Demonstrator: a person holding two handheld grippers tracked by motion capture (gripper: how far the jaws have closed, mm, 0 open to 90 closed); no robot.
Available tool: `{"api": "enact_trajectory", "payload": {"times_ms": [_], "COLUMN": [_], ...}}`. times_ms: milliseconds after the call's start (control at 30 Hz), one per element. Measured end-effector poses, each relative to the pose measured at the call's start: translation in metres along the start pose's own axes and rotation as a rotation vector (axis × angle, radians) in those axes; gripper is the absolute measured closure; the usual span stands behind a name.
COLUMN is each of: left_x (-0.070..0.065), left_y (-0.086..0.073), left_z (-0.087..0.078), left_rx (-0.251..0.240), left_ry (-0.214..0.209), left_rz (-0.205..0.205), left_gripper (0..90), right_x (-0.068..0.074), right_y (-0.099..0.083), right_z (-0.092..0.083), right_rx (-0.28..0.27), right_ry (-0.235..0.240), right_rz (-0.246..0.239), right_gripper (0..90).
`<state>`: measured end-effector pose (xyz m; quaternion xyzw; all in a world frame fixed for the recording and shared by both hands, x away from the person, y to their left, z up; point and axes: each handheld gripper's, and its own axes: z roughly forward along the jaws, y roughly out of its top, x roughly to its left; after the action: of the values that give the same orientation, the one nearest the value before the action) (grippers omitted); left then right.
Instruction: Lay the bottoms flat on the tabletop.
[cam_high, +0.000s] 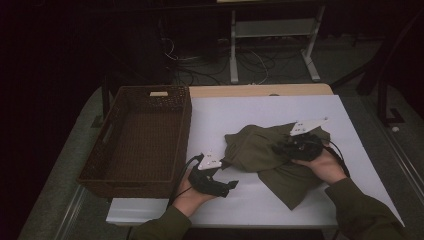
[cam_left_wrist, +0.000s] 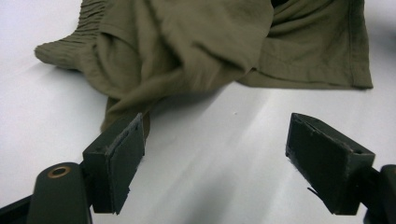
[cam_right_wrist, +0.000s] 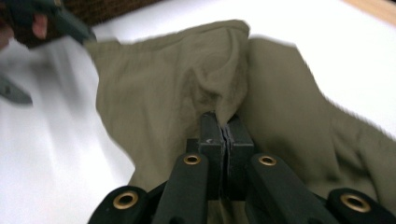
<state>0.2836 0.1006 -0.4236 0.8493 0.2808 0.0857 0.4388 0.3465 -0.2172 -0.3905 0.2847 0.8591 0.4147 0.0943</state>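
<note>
Pinching a fold of the olive garment (cam_right_wrist: 187, 102), your right gripper (cam_right_wrist: 223, 126) has its jaws clamped tight on the cloth. Garment lies crumpled on the white table (cam_high: 300, 107), right of the wicker basket (cam_high: 140, 140). Your left gripper (cam_high: 216, 184) sits just beside the garment's edge, jaws spread, grasping nothing.

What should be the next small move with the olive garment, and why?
Probably bring the open left tongs forward to pinch the garment at its near edge. The right tongs are shut on a fold, while the left pads stand apart over bare table.
</note>
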Motion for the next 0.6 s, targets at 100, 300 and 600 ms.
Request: {"api": "enact_trajectory", "payload": {"times_ms": [100,300,600], "left_x": [0.0,0.002,0.004], "left_y": [0.0,0.0,-0.001], "left_z": [-0.001,-0.003,-0.002], "left_rx": [-0.006,-0.014,-0.01], "left_ry": [0.003,0.005,0.002], "left_rz": [0.001,-0.004,-0.008], "left_gripper": [19.4,19.4,19.4], "right_x": [0.003,0.018,0.015], "right_y": [0.014,0.037,0.031], "right_z": [0.009,0.022,0.025], "right_rx": [-0.033,-0.078,-0.078], "right_ry": [0.019,0.064,0.09], "right_rz": [-0.01,-0.055,-0.007], "right_gripper": [87.4,87.5,70.9]}}
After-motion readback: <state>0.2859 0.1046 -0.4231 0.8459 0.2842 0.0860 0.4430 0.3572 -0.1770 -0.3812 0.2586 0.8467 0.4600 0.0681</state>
